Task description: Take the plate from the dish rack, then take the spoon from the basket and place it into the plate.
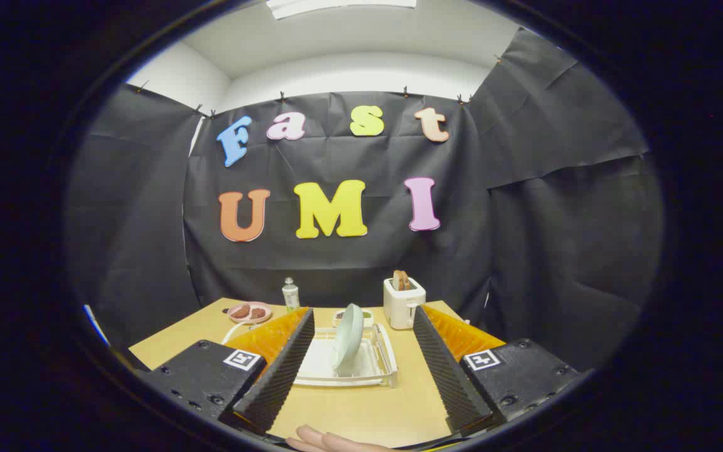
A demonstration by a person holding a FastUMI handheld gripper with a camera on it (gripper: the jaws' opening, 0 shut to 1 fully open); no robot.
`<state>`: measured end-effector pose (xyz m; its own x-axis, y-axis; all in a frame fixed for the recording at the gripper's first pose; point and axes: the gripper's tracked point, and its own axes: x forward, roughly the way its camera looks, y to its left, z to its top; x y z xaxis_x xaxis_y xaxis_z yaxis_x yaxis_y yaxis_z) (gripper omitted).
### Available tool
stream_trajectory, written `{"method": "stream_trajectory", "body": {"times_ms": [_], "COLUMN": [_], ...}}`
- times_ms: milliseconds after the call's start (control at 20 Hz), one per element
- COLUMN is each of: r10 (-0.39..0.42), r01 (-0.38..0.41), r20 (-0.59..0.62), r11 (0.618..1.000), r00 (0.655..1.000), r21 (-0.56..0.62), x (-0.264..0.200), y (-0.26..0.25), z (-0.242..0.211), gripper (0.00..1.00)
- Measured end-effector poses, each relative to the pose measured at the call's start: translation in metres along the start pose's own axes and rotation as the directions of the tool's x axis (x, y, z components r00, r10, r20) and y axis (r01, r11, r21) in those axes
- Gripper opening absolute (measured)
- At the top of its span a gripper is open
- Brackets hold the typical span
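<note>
Between the two spread fingers of the gripper (352,370), bare wooden table (355,411) runs forward to the dish rack (371,367). The fingers stand wide apart and hold nothing, their ribbed inner faces turned toward each other and touching neither the rack nor anything else. Just below them, at the near edge of the table, part of a person's hand (327,441) rests flat on the wood.

The dish rack is a clear plastic tray with a pale base, sitting just ahead of the fingertips and roughly centred between them. In it the plate (348,336), pale green, stands on its edge and leans a little, its rim rising above the rack's wall.

Directly behind the rack, partly hidden by the plate, is a small container (366,316) with something green and dark in it; it may be the basket, but it is too small to be sure, and no spoon can be made out there.

Beyond the right finger stands a white toaster (403,304) with a slice of toast sticking up from its slot. Beyond the left finger lies a pink plate (249,312) with brown food on it, and just beside that, toward the centre, a small clear bottle (290,294) stands upright near the black cloth wall.
</note>
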<state>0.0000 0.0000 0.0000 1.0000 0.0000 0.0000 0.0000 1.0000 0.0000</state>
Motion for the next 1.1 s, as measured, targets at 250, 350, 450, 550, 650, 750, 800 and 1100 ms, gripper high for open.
{"method": "stream_trajectory", "body": {"times_ms": [250,350,450,550,650,750,800,1100], "r10": [0.007,0.018,0.017,0.008,-0.001,-0.009,-0.022,-0.102], "r01": [-0.007,-0.017,-0.017,-0.008,-0.001,0.003,0.011,0.036], "r20": [-0.036,-0.06,-0.068,-0.079,-0.102,-0.139,-0.173,-0.377], "r11": [1.0,1.0,1.0,1.0,1.0,0.999,0.998,0.983], "r00": [0.999,0.998,0.998,0.997,0.995,0.99,0.985,0.921], "r21": [0.01,0.009,0.002,-0.006,-0.023,-0.044,-0.061,-0.178], "x": [0.015,0.021,0.027,0.035,0.048,0.067,0.079,0.162], "y": [0.0,0.001,0.0,0.0,0.0,0.002,0.002,0.008], "z": [-0.008,-0.014,-0.014,-0.016,-0.018,-0.018,-0.021,-0.019], "gripper": [1.0,1.0,1.0,1.0,1.0,1.0,1.0,1.0]}}
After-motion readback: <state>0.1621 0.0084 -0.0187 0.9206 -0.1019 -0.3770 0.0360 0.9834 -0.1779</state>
